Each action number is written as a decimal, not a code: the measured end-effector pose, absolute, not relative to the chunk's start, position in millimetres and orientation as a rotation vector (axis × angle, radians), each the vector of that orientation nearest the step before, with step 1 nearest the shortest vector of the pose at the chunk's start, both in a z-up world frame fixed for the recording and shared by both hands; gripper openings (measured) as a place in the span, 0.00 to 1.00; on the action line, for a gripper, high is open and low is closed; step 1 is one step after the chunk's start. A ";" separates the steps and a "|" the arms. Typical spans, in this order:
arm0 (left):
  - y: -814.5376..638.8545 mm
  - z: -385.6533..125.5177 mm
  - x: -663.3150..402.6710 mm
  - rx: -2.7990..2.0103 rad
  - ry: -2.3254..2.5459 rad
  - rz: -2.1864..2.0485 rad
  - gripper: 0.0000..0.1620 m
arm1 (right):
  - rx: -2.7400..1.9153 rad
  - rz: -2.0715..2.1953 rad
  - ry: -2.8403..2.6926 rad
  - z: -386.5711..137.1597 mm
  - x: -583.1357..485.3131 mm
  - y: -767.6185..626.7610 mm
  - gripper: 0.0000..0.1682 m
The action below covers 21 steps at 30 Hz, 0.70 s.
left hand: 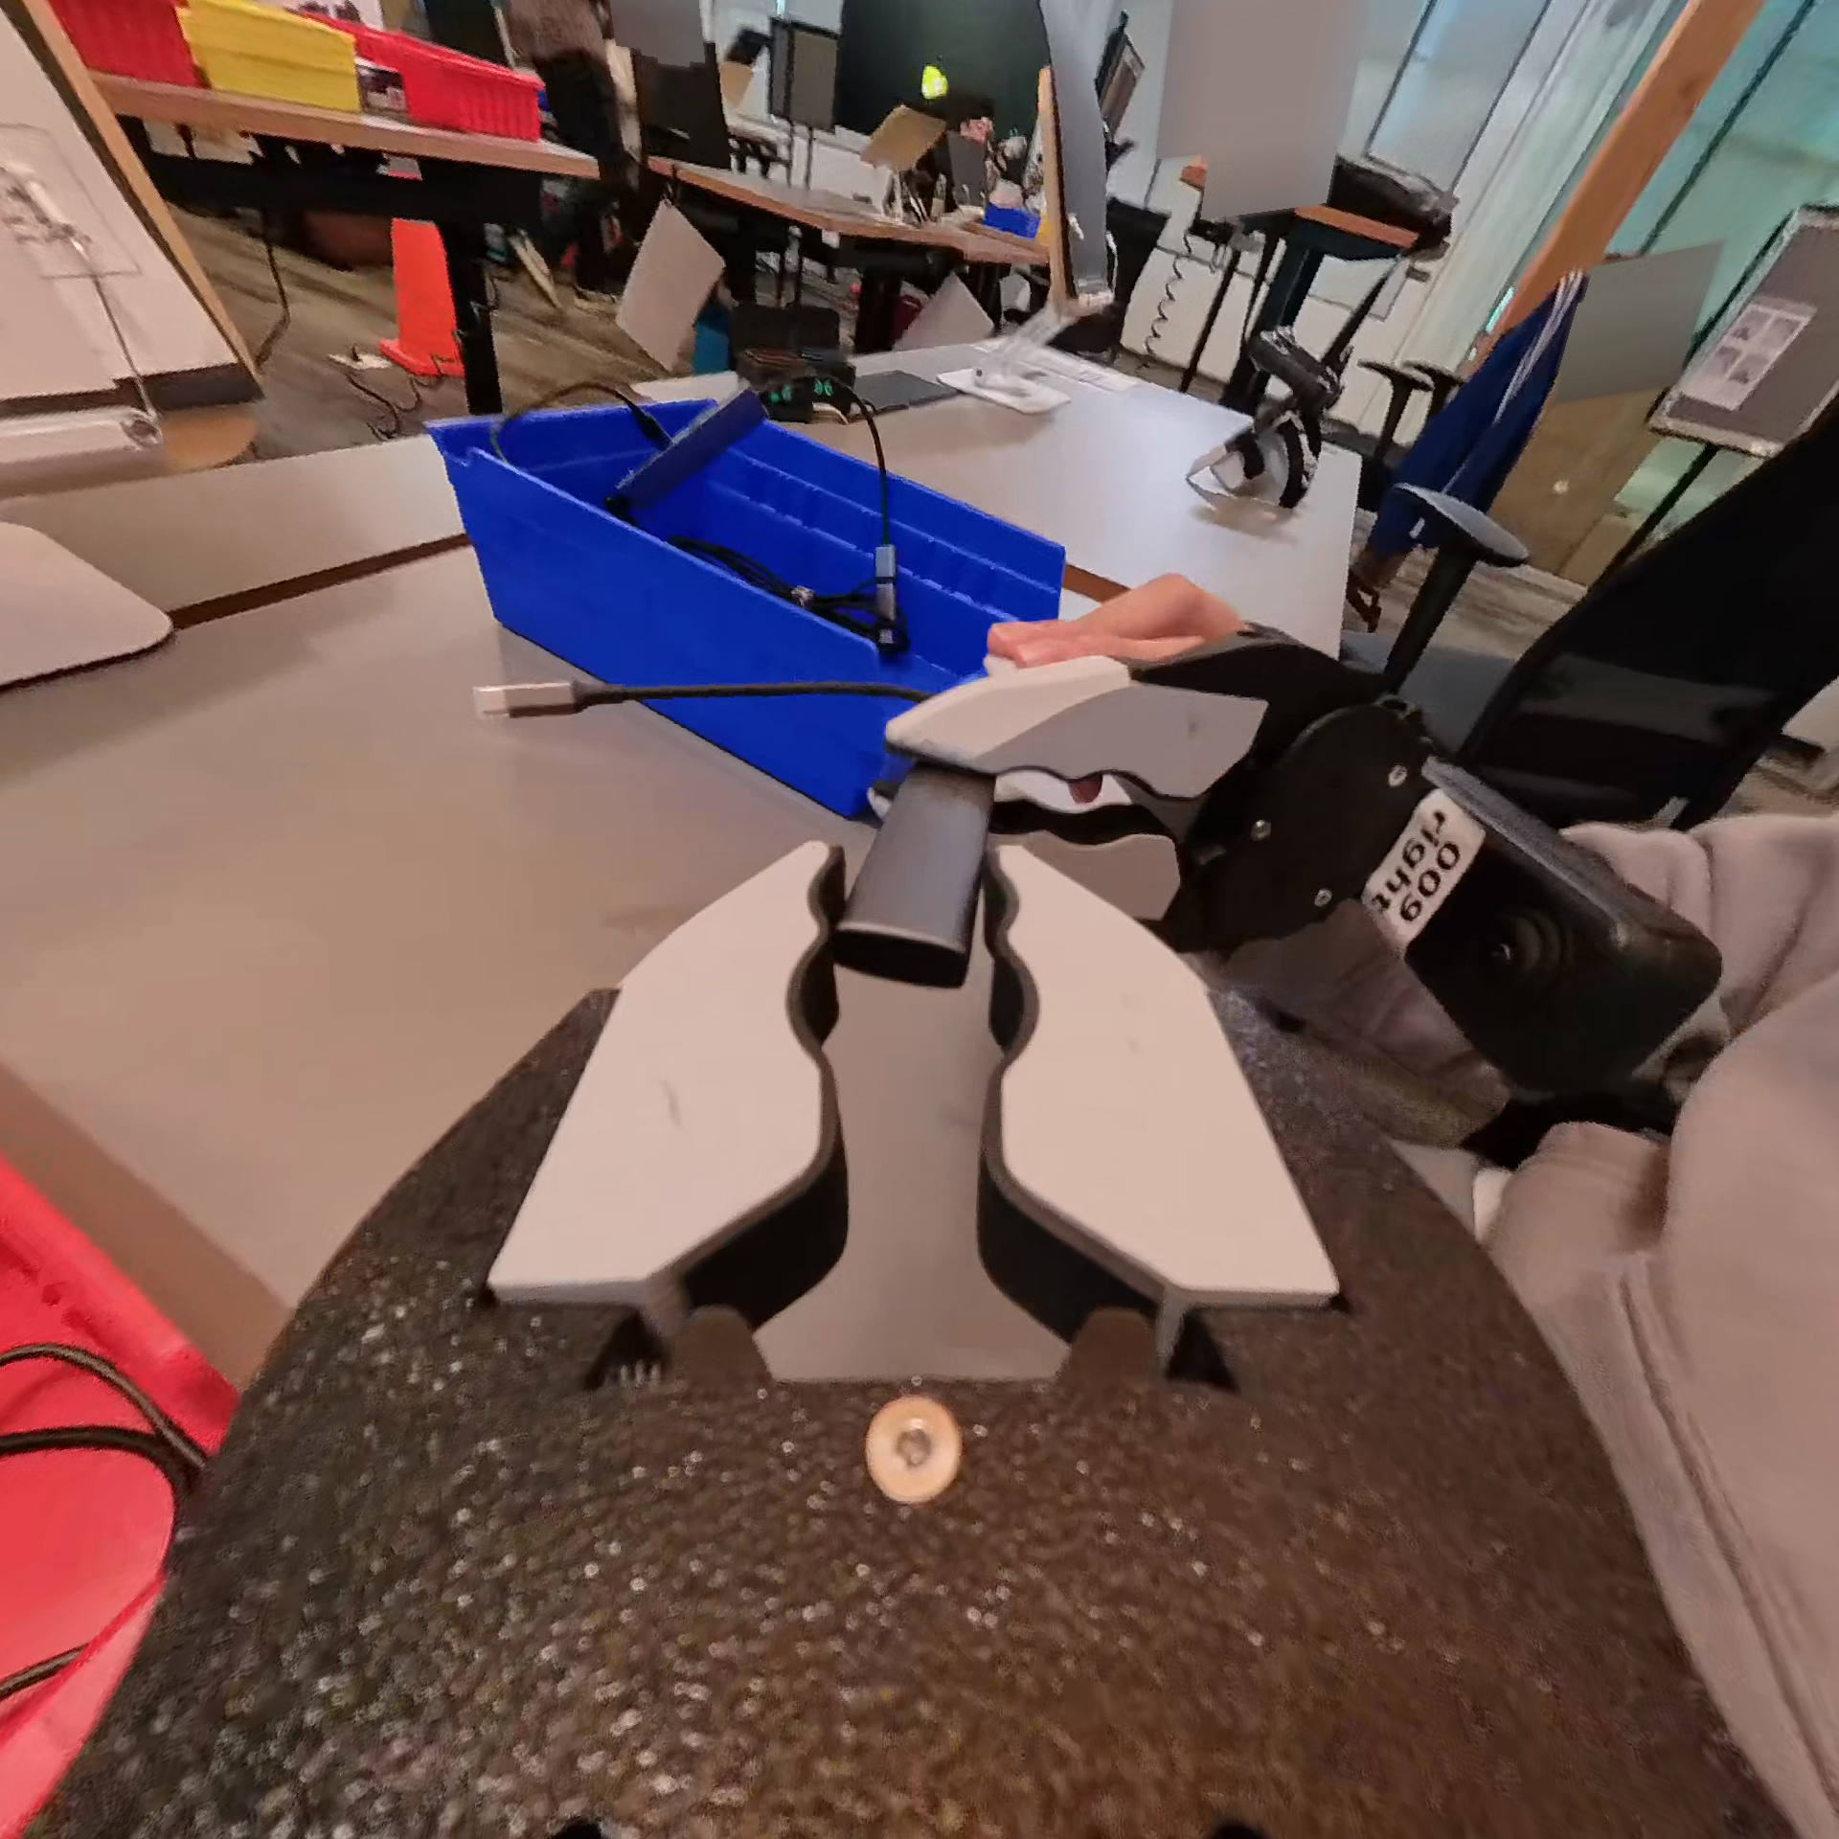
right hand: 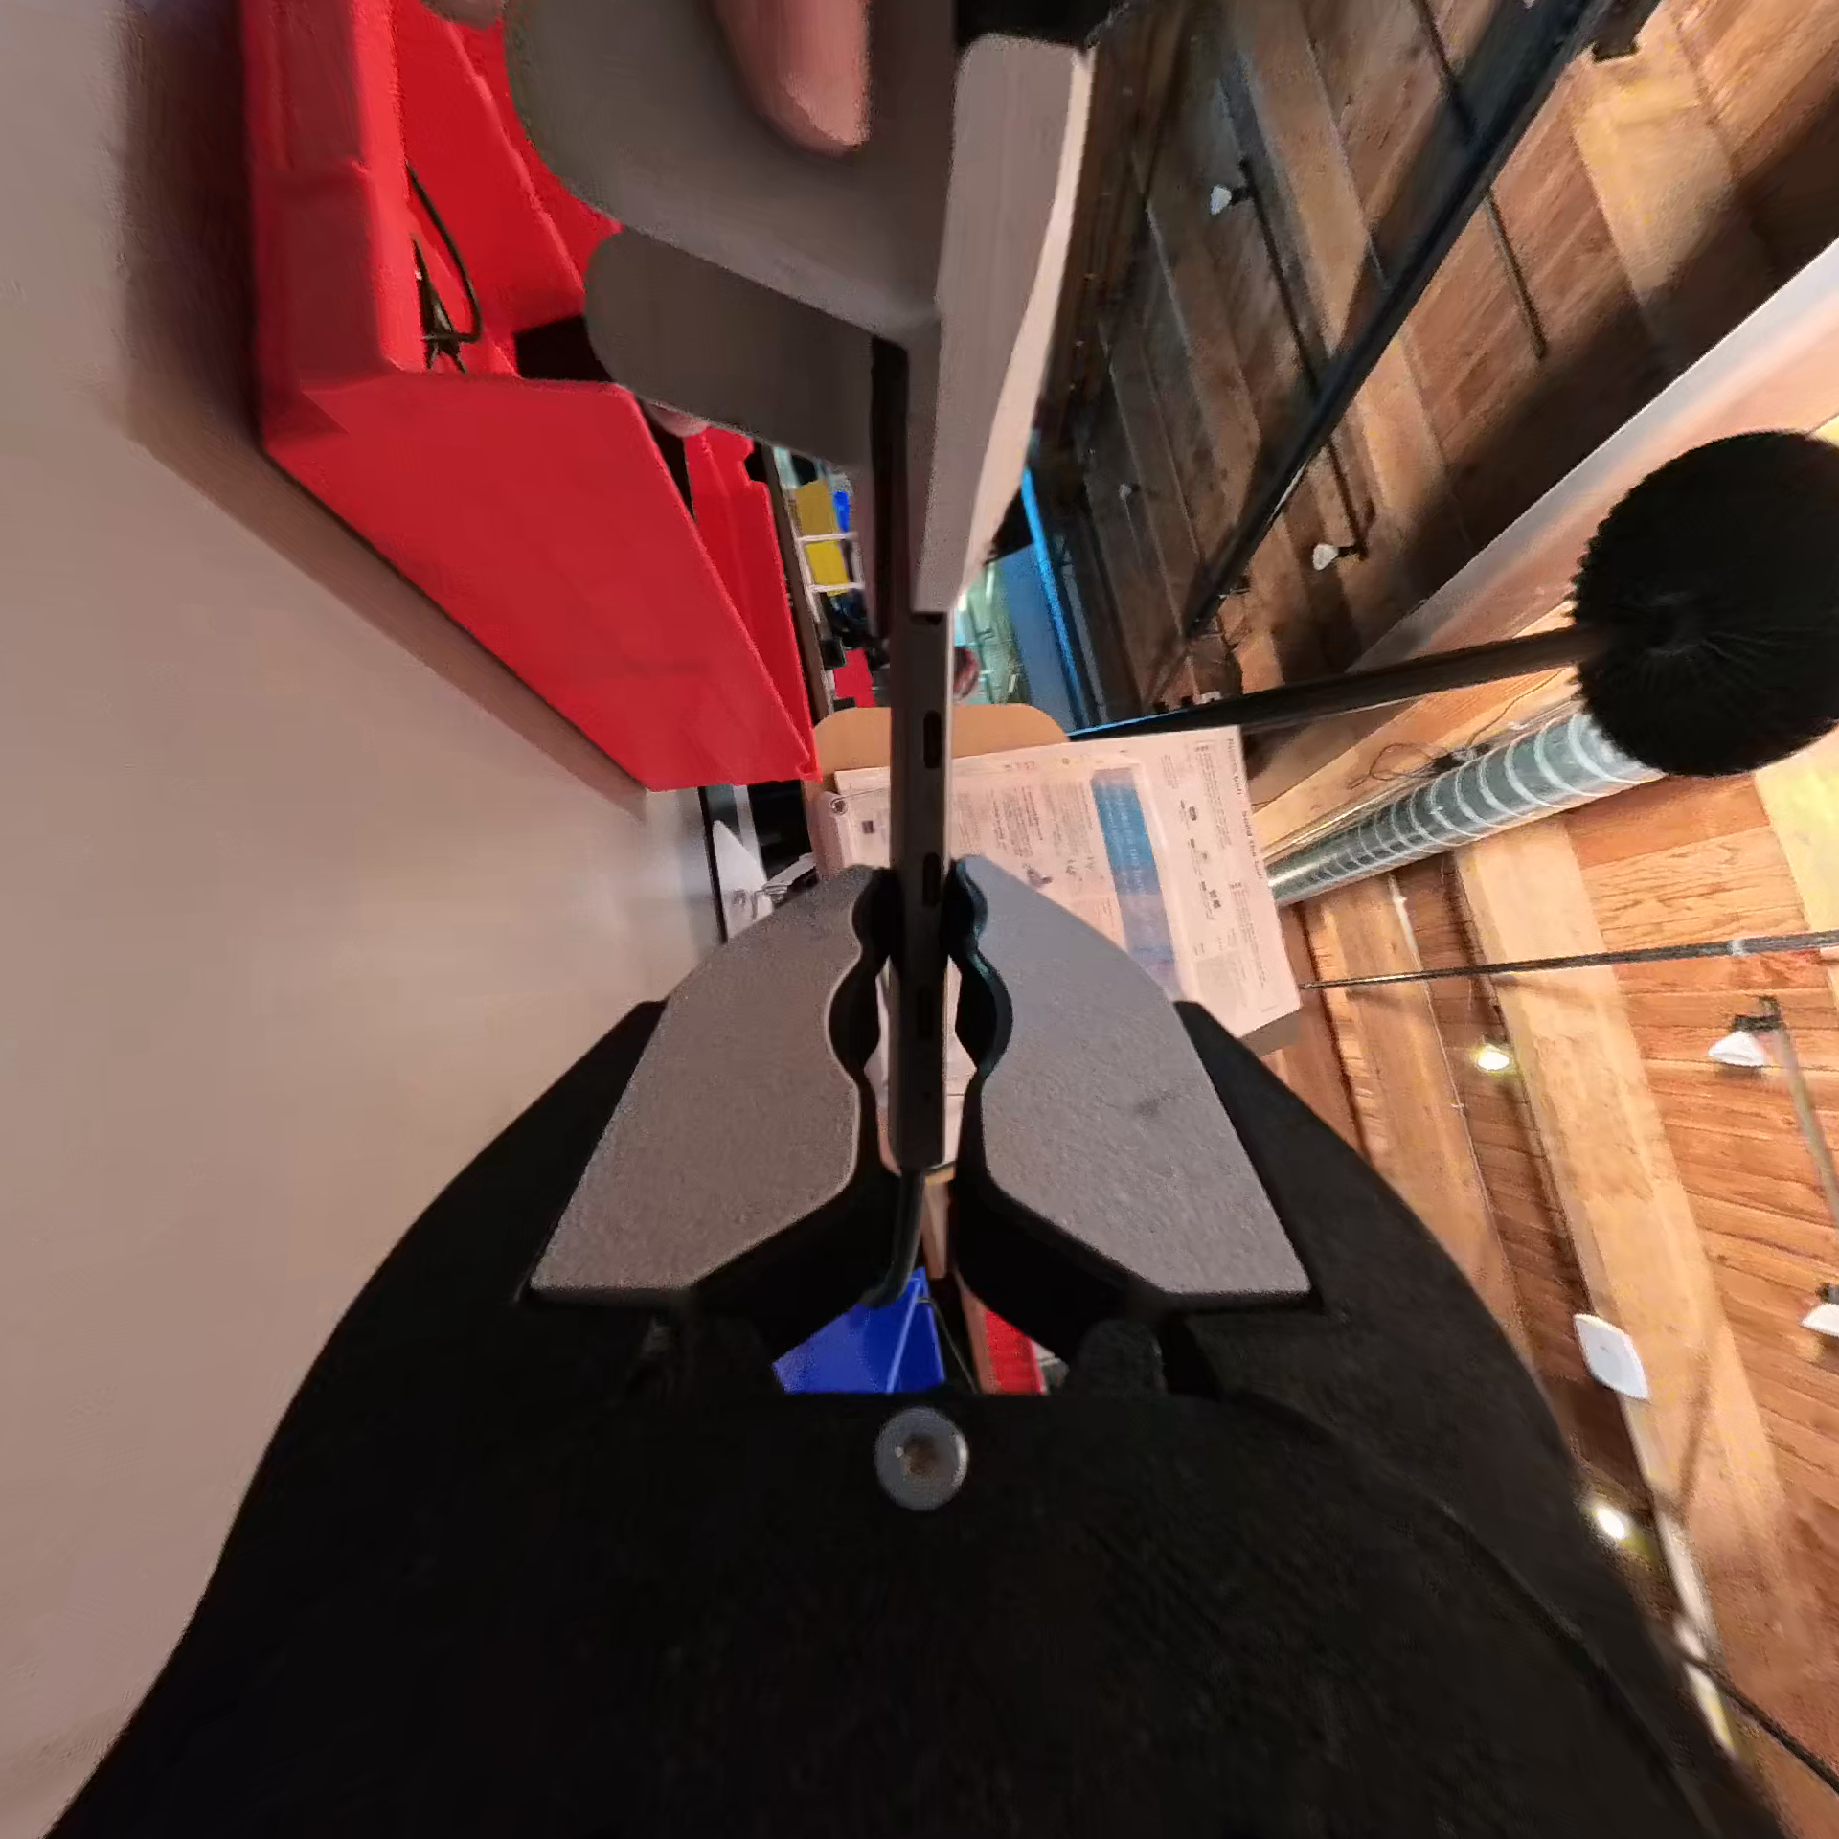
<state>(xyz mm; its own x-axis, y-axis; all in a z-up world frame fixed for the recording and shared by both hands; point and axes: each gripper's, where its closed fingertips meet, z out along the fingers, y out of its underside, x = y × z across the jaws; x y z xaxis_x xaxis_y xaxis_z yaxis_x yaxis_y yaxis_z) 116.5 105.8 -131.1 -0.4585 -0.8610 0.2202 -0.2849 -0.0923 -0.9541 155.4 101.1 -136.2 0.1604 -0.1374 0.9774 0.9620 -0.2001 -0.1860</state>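
Note:
A slim dark grey USB hub [left hand: 911, 896] is held between both grippers above the grey table [left hand: 299, 846]. My left gripper [left hand: 911, 876] is shut on its near end. My right gripper [left hand: 930, 771] comes in from the right, turned on its side, and is shut on the far end. In the right wrist view the hub [right hand: 920, 716] runs edge-on through my right gripper [right hand: 920, 896] up into the left gripper [right hand: 896, 478]. The hub's black braided cable [left hand: 746, 692] trails left and ends in a silver plug [left hand: 522, 700] near the table.
A blue bin [left hand: 617, 597] behind the grippers holds a second hub [left hand: 687, 453] and coiled cables. A red bin [right hand: 517, 517] with a cable sits at the left [left hand: 70, 1493]. A white stand base [left hand: 60, 617] is far left. An office chair [left hand: 1592, 677] is at the right. Across from one pair of fingers to the other is roughly 5 cm.

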 end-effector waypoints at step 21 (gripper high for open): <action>99.3 -127.8 92.8 -0.827 1.836 -1.705 0.14 | -1.409 0.394 -0.567 -130.1 117.8 65.0 0.29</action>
